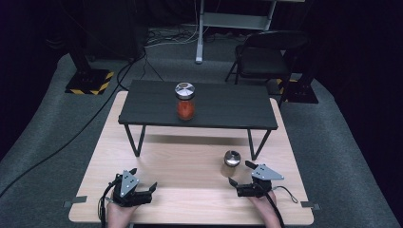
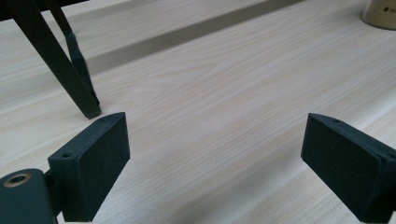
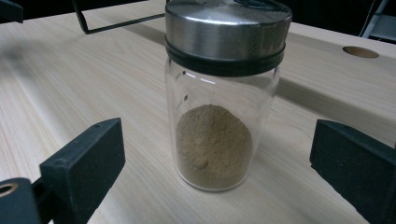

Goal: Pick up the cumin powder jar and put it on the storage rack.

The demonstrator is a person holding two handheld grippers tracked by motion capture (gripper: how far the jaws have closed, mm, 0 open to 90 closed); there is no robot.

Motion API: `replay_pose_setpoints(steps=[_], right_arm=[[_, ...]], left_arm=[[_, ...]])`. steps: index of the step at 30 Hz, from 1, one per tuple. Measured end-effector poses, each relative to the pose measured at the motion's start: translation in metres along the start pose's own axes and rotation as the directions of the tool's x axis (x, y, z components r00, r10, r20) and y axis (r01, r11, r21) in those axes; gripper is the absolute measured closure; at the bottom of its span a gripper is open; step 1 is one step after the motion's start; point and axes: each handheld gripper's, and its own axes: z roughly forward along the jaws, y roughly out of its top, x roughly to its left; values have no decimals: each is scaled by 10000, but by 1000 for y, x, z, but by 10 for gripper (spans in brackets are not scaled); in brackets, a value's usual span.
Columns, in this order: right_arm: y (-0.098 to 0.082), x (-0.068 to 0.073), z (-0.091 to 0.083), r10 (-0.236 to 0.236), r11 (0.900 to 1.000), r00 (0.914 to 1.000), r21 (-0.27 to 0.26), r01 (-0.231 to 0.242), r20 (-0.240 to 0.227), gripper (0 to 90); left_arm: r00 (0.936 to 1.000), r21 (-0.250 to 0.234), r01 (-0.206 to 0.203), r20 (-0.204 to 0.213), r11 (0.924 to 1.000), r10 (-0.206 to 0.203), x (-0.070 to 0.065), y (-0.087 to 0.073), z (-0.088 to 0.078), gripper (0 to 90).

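A glass jar of tan powder (image 1: 231, 164) with a steel lid stands upright on the light wooden table (image 1: 180, 161), right of middle. My right gripper (image 1: 240, 173) is just in front of it and open. In the right gripper view the jar (image 3: 219, 116) stands a little ahead of the right gripper (image 3: 217, 144), with a gap on each side and neither pad touching the glass. My left gripper (image 1: 143, 178) rests open near the front left edge, and the left gripper (image 2: 215, 154) has only bare wood between its pads. A second jar of orange-red powder (image 1: 185, 102) stands on the small black table (image 1: 223, 114).
The black table stands on the far half of the wooden one, on thin black legs (image 2: 70, 70). The tan jar's base (image 2: 380, 16) shows far off to the right. Behind are a black folding chair (image 1: 266, 54), a white stand post (image 1: 199, 33) and a striped stand base (image 1: 90, 83) with floor cables.
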Motion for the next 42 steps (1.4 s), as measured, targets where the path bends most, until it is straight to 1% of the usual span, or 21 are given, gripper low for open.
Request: replay_pose_setpoints(steps=[4, 15, 21, 27, 32, 34, 36, 39, 42], right_arm=[[5, -4, 6, 27, 9998, 9999, 198, -25, -109, 36], [16, -8, 20, 63, 9980, 9999, 625, -54, -132, 40], [22, -9, 28, -112, 9964, 9996, 839, 132, -244, 57], [28, -11, 35, -153, 9942, 9993, 1062, 188, -336, 77], [30, -13, 39, -82, 9934, 9991, 1140, 130, -426, 121], [34, -15, 42, 128, 9908, 9990, 1348, -69, -427, 146], [34, -17, 44, 238, 9909, 9987, 1335, -177, -441, 196], [34, -18, 44, 143, 9919, 9984, 1271, -72, -553, 282], [34, -16, 45, 12, 9922, 9983, 1248, 60, -577, 298]], left_arm=[[10000, -1, -3, 0, 10000, 3, 0, 0, 0, 78], [10000, -4, 19, 15, 10000, -19, 0, 0, 0, 79], [10000, -9, 28, 31, 10000, -28, 0, 0, 0, 79], [10000, -7, 25, 40, 10000, -25, 0, 0, 0, 79], [10000, 4, 15, 54, 10000, -15, 0, 0, 0, 78], [10000, -5, 9, 52, 10000, -9, 0, 0, 0, 79], [10000, 3, 17, 58, 10000, -17, 1, 0, 0, 79], [10000, 16, 15, 66, 10000, -15, 1, 1, 0, 79], [10000, 4, 23, 69, 10000, -23, 1, 0, 1, 79]])
